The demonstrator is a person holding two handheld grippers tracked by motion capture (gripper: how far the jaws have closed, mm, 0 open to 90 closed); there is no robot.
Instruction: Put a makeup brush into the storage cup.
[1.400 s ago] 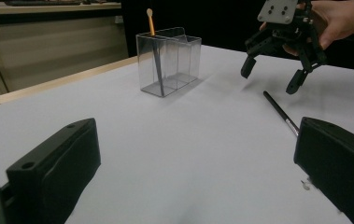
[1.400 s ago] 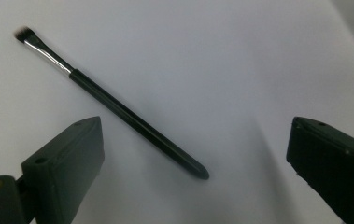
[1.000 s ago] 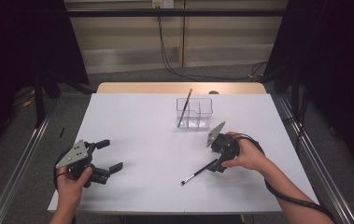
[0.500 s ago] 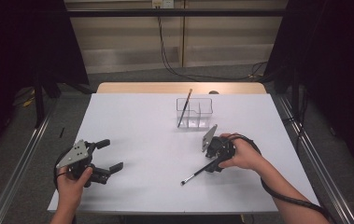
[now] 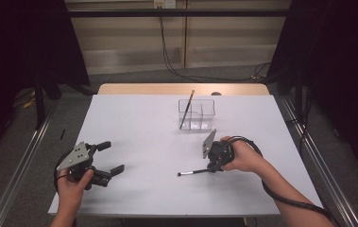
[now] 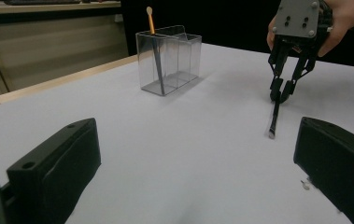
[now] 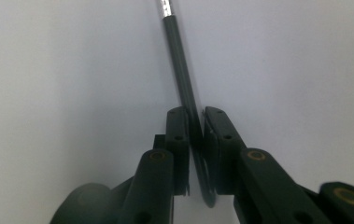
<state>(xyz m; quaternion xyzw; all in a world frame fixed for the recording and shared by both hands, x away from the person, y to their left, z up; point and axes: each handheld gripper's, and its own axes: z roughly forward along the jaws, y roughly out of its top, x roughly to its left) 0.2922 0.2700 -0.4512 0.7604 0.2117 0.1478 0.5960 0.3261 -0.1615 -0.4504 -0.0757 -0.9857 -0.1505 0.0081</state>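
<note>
Black pen (image 5: 194,172) lies on the white table (image 5: 143,132), low and right of centre in the high view, its silver-tipped end pointing toward the left of the frame. The right gripper (image 5: 213,168) stands over the pen's other end, tilted down onto it from the person's right hand (image 5: 242,156). Its jaws have just been closing, and in the right gripper view they sit clamped on the pen (image 7: 184,88) — the dark shaft runs up between the two pads and out toward the top of that frame, ending in a silver band. In the left gripper view the same gripper (image 6: 282,93) shows at the upper right, its tips down on the pen (image 6: 274,116), which rests on the table.

A clear plastic organiser (image 5: 196,114) stands above the pen, near the table's far edge, well apart from it; a brown pencil (image 5: 186,109) leans in its left compartment. The left gripper (image 5: 110,157) rests at the lower left of the high view, held by the left hand (image 5: 72,182) — its jaws stand wide apart with nothing between them, well away from the pen.
</note>
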